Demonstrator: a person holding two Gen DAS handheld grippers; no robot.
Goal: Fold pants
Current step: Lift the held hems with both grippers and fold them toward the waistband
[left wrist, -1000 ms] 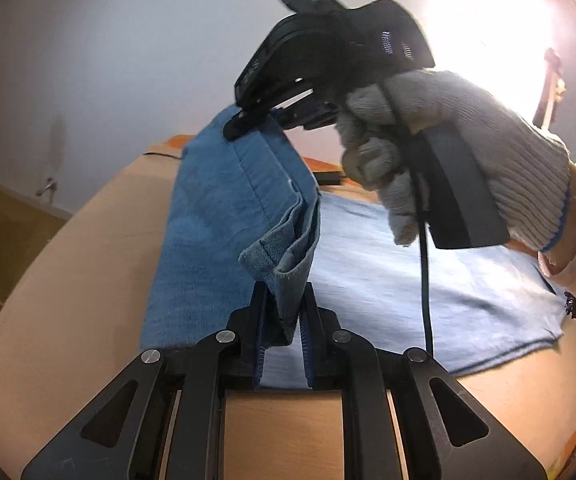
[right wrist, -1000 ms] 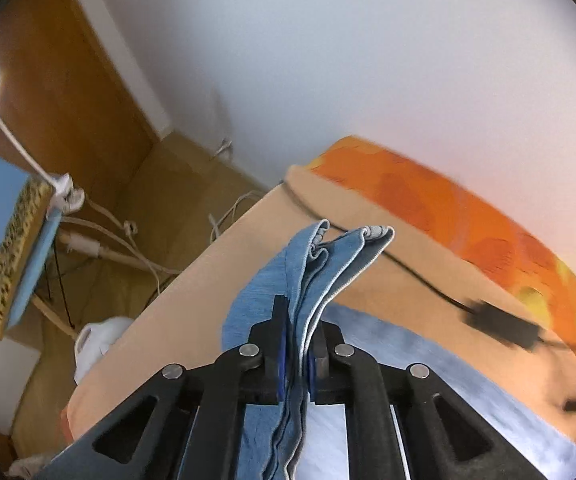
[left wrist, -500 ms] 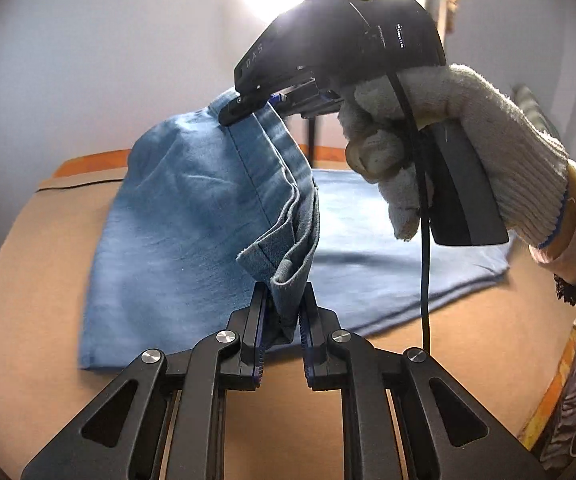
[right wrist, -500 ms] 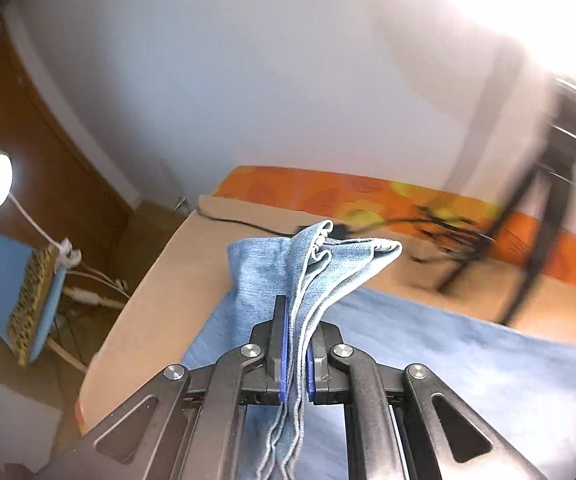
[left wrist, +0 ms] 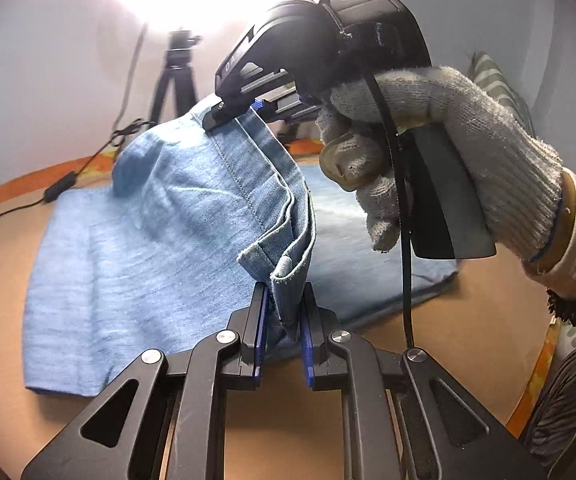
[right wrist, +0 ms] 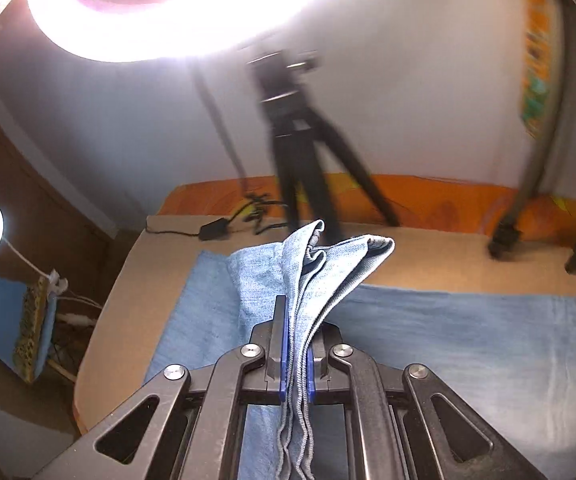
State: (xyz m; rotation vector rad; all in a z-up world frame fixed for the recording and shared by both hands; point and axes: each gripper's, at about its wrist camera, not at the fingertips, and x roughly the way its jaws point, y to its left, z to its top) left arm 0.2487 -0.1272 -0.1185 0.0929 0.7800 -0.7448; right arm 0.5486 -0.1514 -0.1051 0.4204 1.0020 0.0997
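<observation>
Light-blue denim pants (left wrist: 160,240) lay spread on the tan surface (left wrist: 0,280), one layered edge lifted and doubling over the rest.

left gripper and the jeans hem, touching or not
Touching. The left wrist view shows the left gripper with both pads clamped on the bunched jeans hem.

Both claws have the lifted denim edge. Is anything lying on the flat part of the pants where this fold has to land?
Nothing visible does. The flat stretch of the blue denim pants lies bare on the tan table. The black tripod and the black cable adapter stand beyond the cloth, not on it.
</observation>
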